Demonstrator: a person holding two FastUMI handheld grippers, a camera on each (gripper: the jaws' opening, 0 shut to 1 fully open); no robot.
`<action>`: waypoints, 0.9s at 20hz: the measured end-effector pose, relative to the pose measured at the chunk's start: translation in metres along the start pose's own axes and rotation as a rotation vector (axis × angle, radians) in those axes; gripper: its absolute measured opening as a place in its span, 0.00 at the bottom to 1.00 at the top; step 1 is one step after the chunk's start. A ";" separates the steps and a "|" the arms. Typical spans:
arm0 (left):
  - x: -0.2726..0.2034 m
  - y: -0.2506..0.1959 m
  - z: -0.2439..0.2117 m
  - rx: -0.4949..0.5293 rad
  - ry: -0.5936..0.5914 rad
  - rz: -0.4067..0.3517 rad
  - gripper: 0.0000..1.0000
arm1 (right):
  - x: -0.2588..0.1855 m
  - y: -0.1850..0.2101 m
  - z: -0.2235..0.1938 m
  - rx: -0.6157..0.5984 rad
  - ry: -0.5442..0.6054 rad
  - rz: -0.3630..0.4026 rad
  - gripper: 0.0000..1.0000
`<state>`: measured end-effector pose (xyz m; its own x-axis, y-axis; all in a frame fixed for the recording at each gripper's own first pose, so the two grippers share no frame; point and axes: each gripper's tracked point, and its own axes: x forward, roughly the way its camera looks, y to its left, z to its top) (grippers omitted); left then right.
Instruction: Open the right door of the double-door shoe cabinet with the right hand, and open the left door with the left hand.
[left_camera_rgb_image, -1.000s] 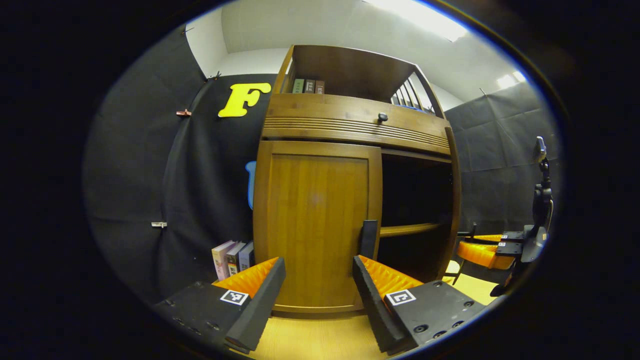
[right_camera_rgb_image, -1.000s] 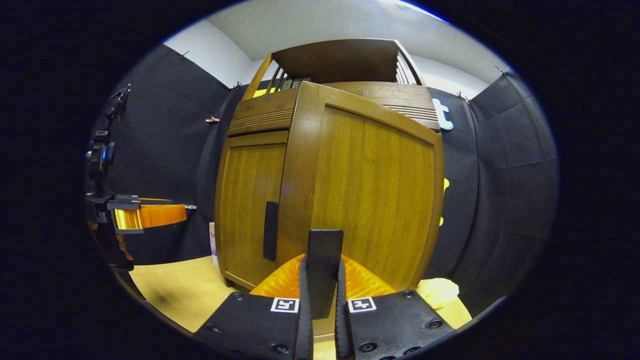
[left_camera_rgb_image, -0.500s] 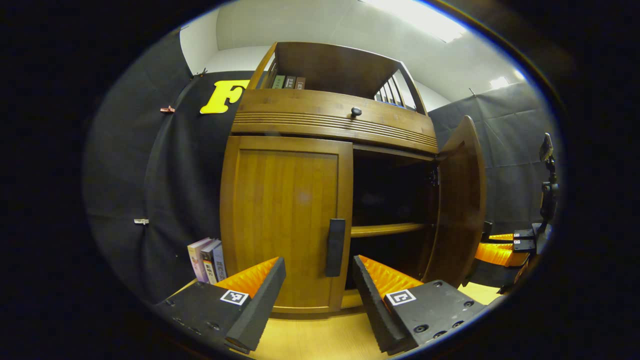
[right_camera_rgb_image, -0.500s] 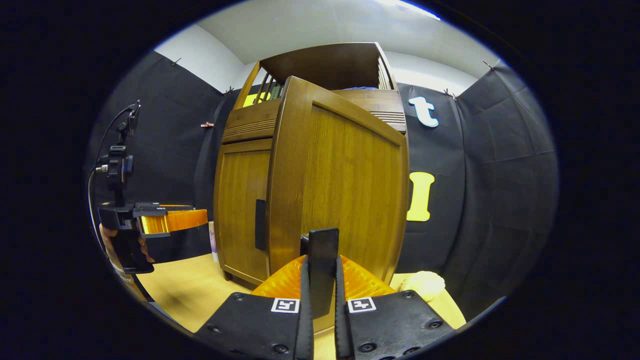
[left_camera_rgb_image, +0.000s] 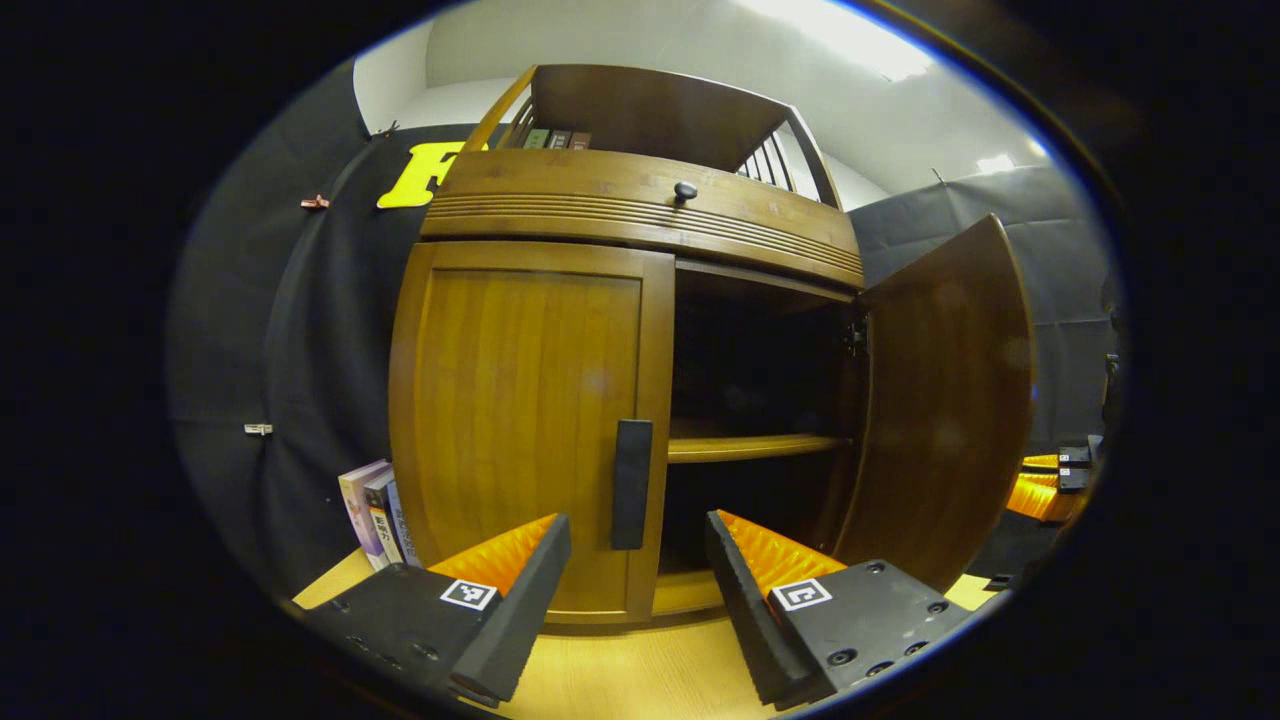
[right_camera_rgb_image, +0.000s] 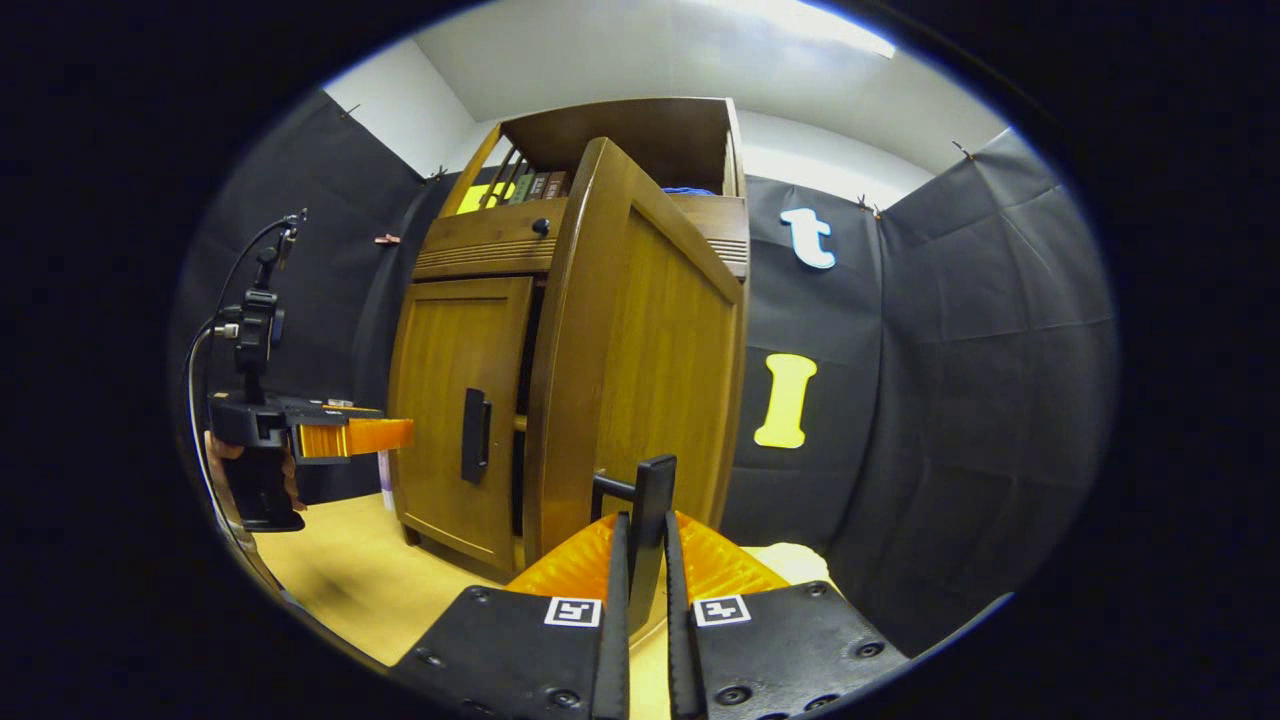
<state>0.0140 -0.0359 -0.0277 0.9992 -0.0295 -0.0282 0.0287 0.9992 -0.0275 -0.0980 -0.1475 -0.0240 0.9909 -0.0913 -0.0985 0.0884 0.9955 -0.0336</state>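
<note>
Straight ahead of my left gripper stands the shoe cabinet on the pale wooden floor; its fingers are spread wide apart and grip nothing, with the left door facing them; that door sits closed, flush in its frame, and its dark upright handle hangs near the door's inner edge, just above and between my two fingertips but not touching them. Beside it the right door stands swung wide out on its hinges, so I look into the dark inside of the cabinet, where a wooden shelf runs across; above both doors runs a drawer front with a small round knob, and books stand in the open top shelf; more books lean on the floor by the cabinet's left side; past the open door's edge I catch a bit of the right gripper.

From the right gripper view, my right gripper is closed on the right door's handle, both fingers pressing its dark bar from either side; the right door stands edge-on before me, well out from the cabinet; the left door lies shut behind it with its handle showing; off to the side the left gripper hangs in the air short of that door, a hand holding its grip.
</note>
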 end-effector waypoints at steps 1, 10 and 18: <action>0.002 -0.002 -0.003 -0.006 0.004 -0.005 0.81 | -0.001 -0.008 -0.001 -0.004 0.000 -0.019 0.19; 0.024 -0.017 -0.006 -0.003 0.015 -0.010 0.81 | -0.014 -0.077 -0.014 0.055 0.022 -0.104 0.13; 0.040 -0.029 -0.010 0.000 0.015 -0.023 0.80 | -0.036 -0.112 -0.003 0.065 -0.019 -0.171 0.13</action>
<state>0.0524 -0.0665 -0.0380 0.9977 -0.0525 -0.0423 0.0513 0.9983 -0.0281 -0.1435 -0.2562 -0.0200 0.9625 -0.2597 -0.0780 0.2617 0.9650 0.0166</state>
